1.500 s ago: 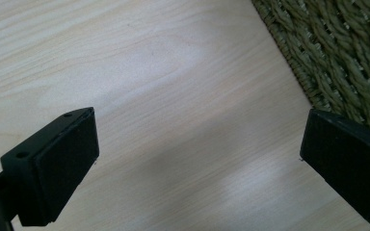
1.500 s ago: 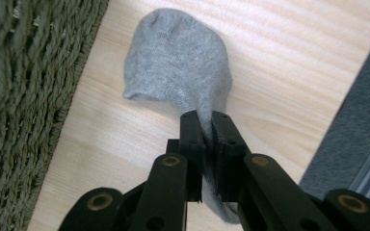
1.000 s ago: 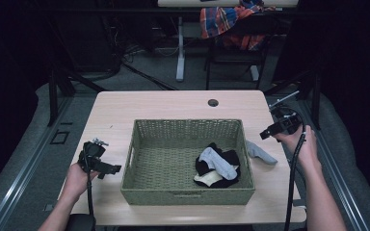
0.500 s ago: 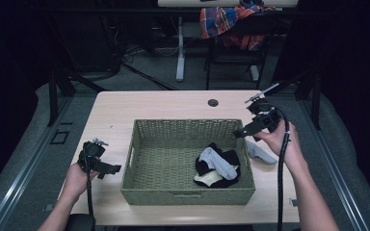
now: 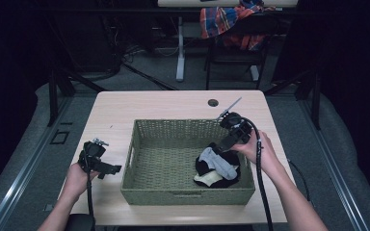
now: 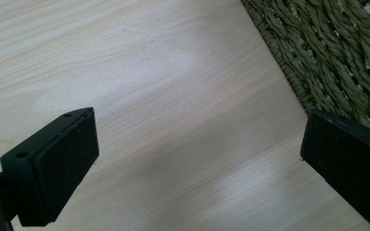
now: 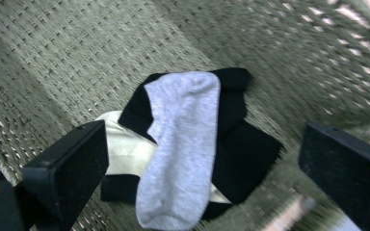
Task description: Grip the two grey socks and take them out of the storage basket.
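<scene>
A green wicker basket (image 5: 188,195) stands in the middle of the wooden table (image 5: 164,106). In its right half lie a grey sock (image 5: 217,161), a black sock (image 5: 232,163) and a cream sock (image 5: 206,180), piled together. My right gripper (image 5: 220,143) hovers over the pile, pointing down at the grey sock (image 7: 183,144) and the black sock (image 7: 250,154). It is open: its jaws have just been opening wide, then eased in slightly, with nothing between them. My left gripper (image 5: 113,169) is open over bare table, just left of the basket wall (image 6: 337,53).
A dark round hole (image 5: 213,102) marks the table behind the basket. Beyond the table stands a chair draped with plaid cloth (image 5: 231,21). The right gripper's cable (image 5: 262,192) trails along the person's forearm. Bare tabletop lies left of and behind the basket.
My right gripper has swung left from the table beside the basket's right wall to above the socks inside. The grey sock that lay on the table there is now under the hand. The left gripper stayed put.
</scene>
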`<state>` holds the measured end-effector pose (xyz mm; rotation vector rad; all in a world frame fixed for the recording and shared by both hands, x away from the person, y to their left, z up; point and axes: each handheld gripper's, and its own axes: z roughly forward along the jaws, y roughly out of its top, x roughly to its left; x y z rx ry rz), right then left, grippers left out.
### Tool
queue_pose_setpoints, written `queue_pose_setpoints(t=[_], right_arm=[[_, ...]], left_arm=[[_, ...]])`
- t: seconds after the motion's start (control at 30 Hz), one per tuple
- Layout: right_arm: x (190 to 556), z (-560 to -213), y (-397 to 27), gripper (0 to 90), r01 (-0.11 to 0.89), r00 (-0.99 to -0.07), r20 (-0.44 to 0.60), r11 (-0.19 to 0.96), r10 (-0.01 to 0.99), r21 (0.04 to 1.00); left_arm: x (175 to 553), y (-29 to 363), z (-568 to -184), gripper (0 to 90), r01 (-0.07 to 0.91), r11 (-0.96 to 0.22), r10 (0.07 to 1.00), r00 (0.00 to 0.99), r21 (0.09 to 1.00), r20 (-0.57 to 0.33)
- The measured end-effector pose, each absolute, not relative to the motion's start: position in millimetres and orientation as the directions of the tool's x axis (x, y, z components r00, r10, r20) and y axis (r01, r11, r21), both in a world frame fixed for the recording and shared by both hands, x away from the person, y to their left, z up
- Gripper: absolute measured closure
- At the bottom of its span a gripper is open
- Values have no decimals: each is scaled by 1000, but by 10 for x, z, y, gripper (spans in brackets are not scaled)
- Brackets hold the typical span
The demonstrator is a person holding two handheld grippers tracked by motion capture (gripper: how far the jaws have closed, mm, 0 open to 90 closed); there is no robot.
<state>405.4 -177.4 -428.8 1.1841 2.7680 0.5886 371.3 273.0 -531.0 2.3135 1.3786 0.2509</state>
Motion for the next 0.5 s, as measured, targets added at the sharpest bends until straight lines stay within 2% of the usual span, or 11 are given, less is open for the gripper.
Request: queue_pose_setpoints(t=[0.1,0.17,0.23,0.3,0.5], right_arm=[[4047,-4372,-1689,97,673,-712,68,653,699,347],[4044,-4415,-1641,155,664,-724,59,671,687,329],[4043,-4471,-1590,161,661,-730,53,683,682,311],[4042,-4531,-1549,230,659,-733,51,690,679,299],[4052,-4729,-1427,269,656,-745,43,721,665,224]], left_arm=[[3710,2728,-5306,0,791,-411,871,488,453,-62],[3711,2732,-5306,1,792,-411,872,486,452,-59],[3709,2729,-5305,1,793,-415,871,488,445,-57],[3707,2723,-5305,1,791,-418,871,489,446,-51],[3714,2720,-5308,2,791,-425,868,493,440,-49]])
